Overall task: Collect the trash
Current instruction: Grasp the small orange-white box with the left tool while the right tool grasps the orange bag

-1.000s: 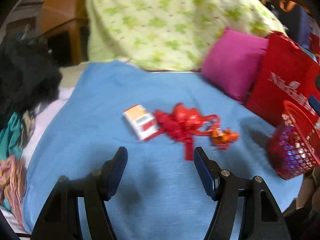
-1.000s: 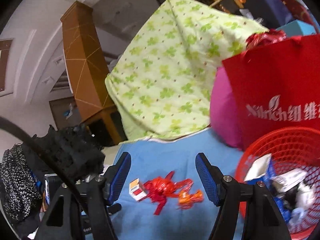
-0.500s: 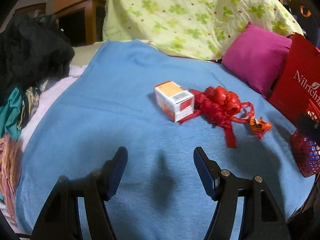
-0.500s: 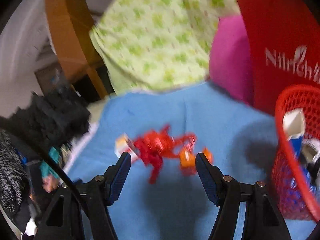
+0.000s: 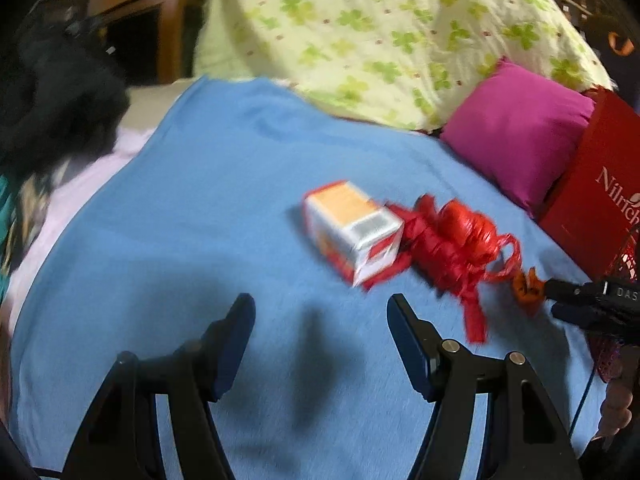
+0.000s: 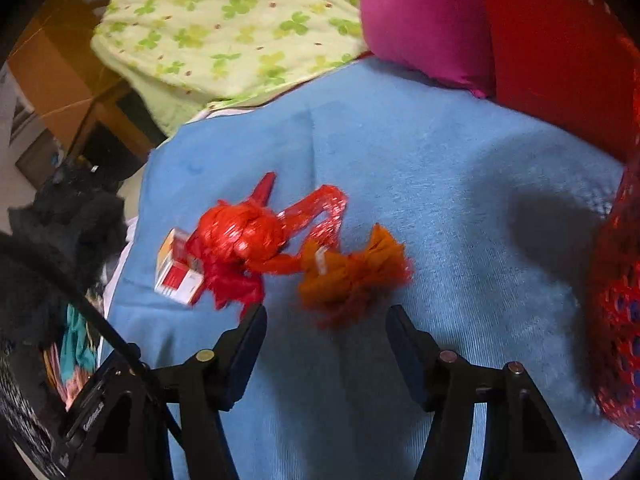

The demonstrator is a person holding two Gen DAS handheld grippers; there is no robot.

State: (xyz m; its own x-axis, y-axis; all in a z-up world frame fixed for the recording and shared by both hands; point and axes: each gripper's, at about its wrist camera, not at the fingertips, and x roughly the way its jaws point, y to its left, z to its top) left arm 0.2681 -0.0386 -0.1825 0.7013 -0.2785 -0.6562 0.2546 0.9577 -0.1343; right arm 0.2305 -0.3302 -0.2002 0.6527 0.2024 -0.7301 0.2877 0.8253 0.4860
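Three pieces of trash lie on a blue blanket (image 5: pixel 208 208). A small orange, white and red box (image 5: pixel 352 228) lies just ahead of my left gripper (image 5: pixel 320 320), which is open and empty. A crumpled red mesh bag (image 5: pixel 452 240) touches the box's right side. A small orange wrapper (image 6: pixel 352 272) lies just ahead of my right gripper (image 6: pixel 324 324), which is open and empty. The red mesh bag (image 6: pixel 240 240) and the box (image 6: pixel 176 268) are to its left. The red mesh trash basket (image 6: pixel 616 308) stands at the right edge.
A magenta pillow (image 5: pixel 520 128) and a red paper bag (image 5: pixel 600 184) stand at the back right. A green clover-print quilt (image 5: pixel 380 32) is piled behind. Dark clothes (image 5: pixel 52 92) are heaped at the left. The right tool's body (image 5: pixel 592 304) shows at the right edge.
Both grippers have moved forward and down toward the trash. The box is now close ahead of the left gripper and the orange wrapper close ahead of the right. Both stay open.
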